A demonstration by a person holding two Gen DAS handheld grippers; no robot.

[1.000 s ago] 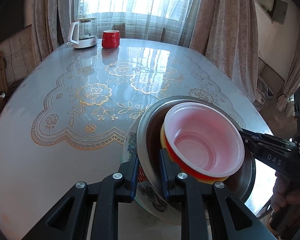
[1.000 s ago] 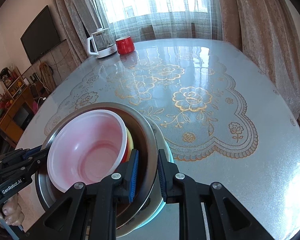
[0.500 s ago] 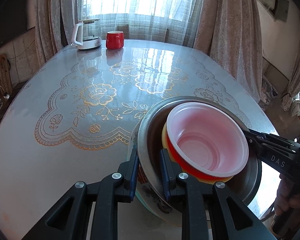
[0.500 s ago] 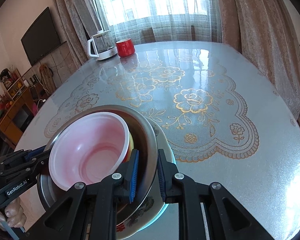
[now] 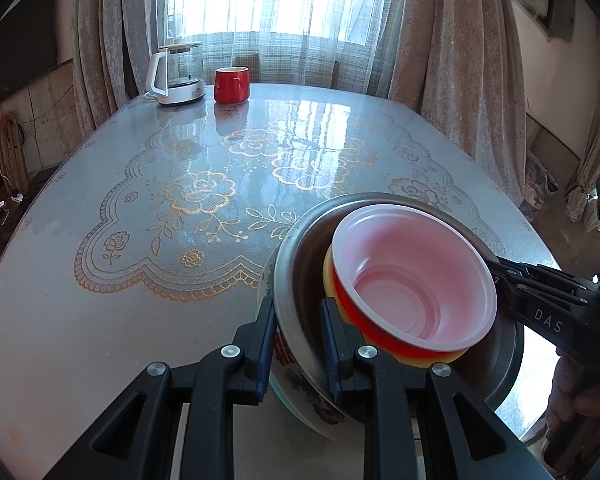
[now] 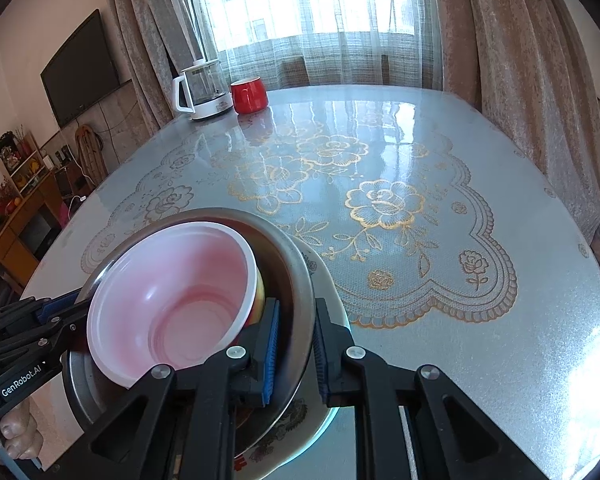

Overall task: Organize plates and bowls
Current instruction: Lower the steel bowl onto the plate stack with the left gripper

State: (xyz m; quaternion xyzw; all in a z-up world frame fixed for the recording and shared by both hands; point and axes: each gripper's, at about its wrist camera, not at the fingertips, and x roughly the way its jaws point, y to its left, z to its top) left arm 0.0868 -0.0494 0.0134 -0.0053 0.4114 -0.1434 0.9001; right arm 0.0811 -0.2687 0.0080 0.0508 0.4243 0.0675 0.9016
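Big oval table (image 5: 100,288) fills the view, glossy under a clear cover with a lace mat (image 5: 228,216) of gold roses spread across the middle, and pale curtains (image 5: 460,80) hanging at the bright window on the far side. At the near edge of the table sits the stack: a floral plate (image 6: 300,420) at the bottom, a wide metal bowl (image 5: 296,264) on top of it, and nested inside that a yellow bowl (image 5: 329,276) showing only as a thin band, with a red bowl (image 5: 380,328) with a pale pink inside on top. Now the grips: the left gripper (image 5: 298,344) is clamped on the metal bowl's left rim, one blue-padded finger outside against the plate's edge, the other inside the bowl, pads pressing the wall. The right gripper (image 6: 296,350) does the same on the opposite side, closed tight on the metal rim, and in the left wrist view it reaches in from the right with a hand (image 5: 576,404) on its handle. Way off at the far left corner of the table, a white electric kettle (image 5: 176,76) stands just beside a red mug (image 5: 231,85), both well apart from the stack. On the left wall, a dark television (image 6: 80,68) hangs above a low shelf.
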